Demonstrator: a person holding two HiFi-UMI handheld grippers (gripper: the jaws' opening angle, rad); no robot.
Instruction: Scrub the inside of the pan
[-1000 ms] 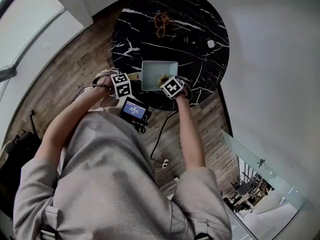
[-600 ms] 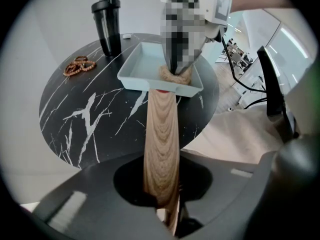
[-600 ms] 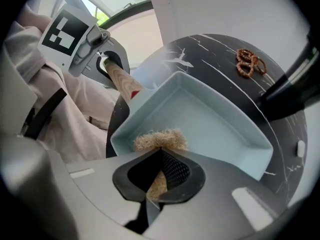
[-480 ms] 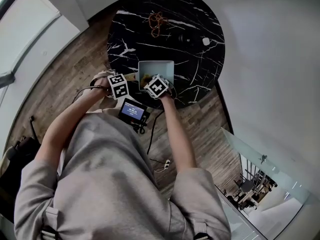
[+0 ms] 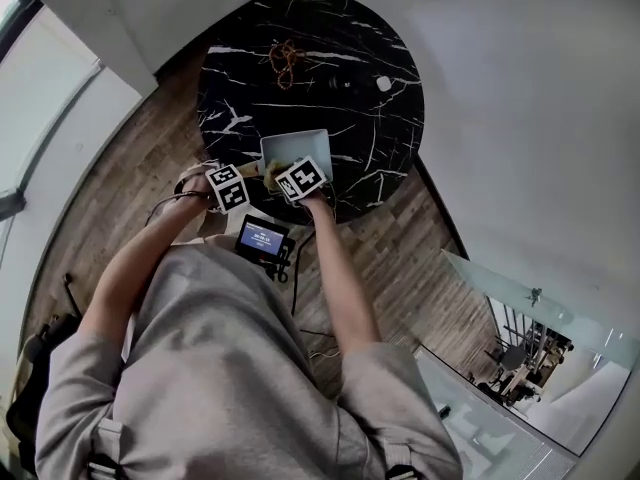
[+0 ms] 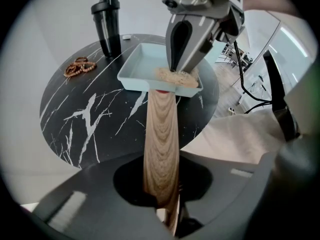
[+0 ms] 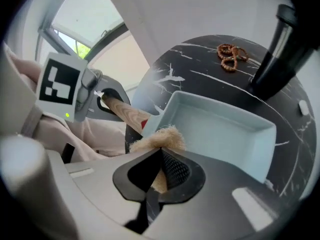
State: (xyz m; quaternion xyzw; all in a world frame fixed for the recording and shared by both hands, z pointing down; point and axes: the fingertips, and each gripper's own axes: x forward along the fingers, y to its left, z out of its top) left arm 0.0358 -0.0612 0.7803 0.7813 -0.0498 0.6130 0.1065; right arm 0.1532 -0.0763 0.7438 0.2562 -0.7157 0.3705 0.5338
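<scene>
A light blue square pan (image 5: 305, 140) sits at the near edge of the round black marble table (image 5: 240, 78). Its wooden handle (image 6: 161, 139) runs back between the jaws of my left gripper (image 6: 162, 199), which is shut on it. My right gripper (image 7: 159, 171) is shut on a tan fibrous scrubber (image 7: 159, 138). It holds the scrubber (image 6: 176, 77) down at the pan's (image 7: 225, 129) near corner, right beside the handle joint. In the head view the left gripper (image 5: 250, 171) and the right gripper (image 5: 290, 161) are close together at the pan's near side.
A black bottle (image 6: 107, 24) and a brown beaded bracelet (image 6: 79, 66) lie on the far part of the table, with a small white object (image 5: 384, 84) to the right. A device with a lit screen (image 5: 262, 238) hangs at the person's waist. Wooden floor surrounds the table.
My right gripper with the scrubber has slid left across the pan toward the handle corner. The left gripper has kept its hold on the handle.
</scene>
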